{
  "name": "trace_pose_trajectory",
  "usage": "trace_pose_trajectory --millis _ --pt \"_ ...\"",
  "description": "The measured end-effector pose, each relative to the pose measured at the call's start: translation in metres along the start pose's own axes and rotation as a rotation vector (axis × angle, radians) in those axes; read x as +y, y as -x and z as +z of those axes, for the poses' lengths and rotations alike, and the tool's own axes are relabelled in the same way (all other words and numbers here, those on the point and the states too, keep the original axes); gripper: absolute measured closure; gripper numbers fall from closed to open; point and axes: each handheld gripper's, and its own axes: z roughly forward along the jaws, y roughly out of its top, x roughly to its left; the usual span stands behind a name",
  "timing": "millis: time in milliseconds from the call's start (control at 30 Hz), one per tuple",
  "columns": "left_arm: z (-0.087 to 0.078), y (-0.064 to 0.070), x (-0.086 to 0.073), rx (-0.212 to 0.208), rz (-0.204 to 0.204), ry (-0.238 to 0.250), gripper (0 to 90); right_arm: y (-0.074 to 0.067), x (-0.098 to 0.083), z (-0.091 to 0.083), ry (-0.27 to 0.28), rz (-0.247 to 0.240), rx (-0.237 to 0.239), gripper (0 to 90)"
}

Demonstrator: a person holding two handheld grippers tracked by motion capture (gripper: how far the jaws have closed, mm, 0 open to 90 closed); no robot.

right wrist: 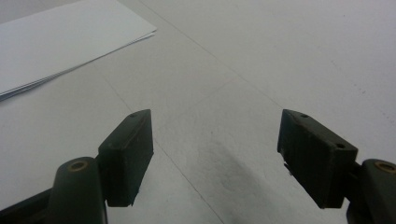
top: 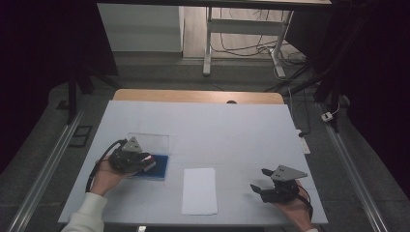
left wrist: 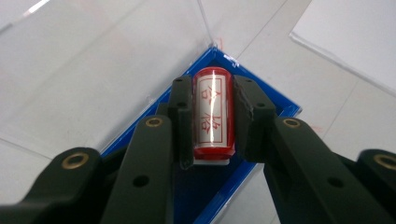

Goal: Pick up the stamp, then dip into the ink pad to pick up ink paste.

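Left gripper point(top: 151, 163) sits near the desk's point(top: 232, 125) left edge, about midway between front and back, over the blue tray point(top: 159, 166) of a clear-lidded case. Jaws are clamped on the red stamp point(left wrist: 214, 114): both pads press its long sides, no gap visible in the left gripper view. The stamp is a small red cylinder with a white label bearing red characters, lying lengthwise between the jaws, its far end pointing at the tray's far corner. It sits over the blue tray; can't tell whether it rests on the tray floor or is lifted off it. The clear lid point(top: 149, 140) stands open behind the tray, toward the desk's back edge. The person's left hand point(top: 104, 178) wraps the gripper body from the front-left.

White sheet of paper point(top: 199, 190) lies flat near the front edge, roughly centre, just right of the tray and not touching it.

Right gripper point(top: 258, 180) is near the desk's front right corner, held in the right hand point(top: 295, 210). Jaws stand wide apart, nothing between them, bare desk surface underneath. In the right gripper view the paper's corner lies well off to the upper left, clear of both pads.
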Motion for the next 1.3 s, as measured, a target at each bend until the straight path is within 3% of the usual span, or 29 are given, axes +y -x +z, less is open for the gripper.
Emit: trace_pose_trajectory --millis 100,333,667,933,1100,1300 --pt "-0.005 0.000 0.002 0.005 -0.005 0.014 70.2 0.000 0.000 0.000 -0.002 -0.004 0.001 26.9" --pt "-0.031 0.006 0.011 0.023 -0.023 0.097 70.1 -0.001 0.001 -0.001 0.000 -0.004 0.002 26.9" --pt "-0.053 0.013 0.020 0.033 -0.027 0.154 70.1 -0.001 0.001 0.000 0.003 -0.005 -0.001 26.9" --pt "-0.056 0.014 0.022 0.037 -0.026 0.144 70.1 -0.002 0.001 0.001 -0.002 -0.008 0.000 26.9" --pt "-0.052 0.015 0.022 0.064 -0.022 0.115 70.1 -0.001 0.000 0.001 -0.003 -0.005 0.000 26.9" --pt "-0.045 0.012 0.020 0.066 -0.034 0.096 70.1 -0.003 0.002 0.001 0.000 -0.005 0.008 26.8"
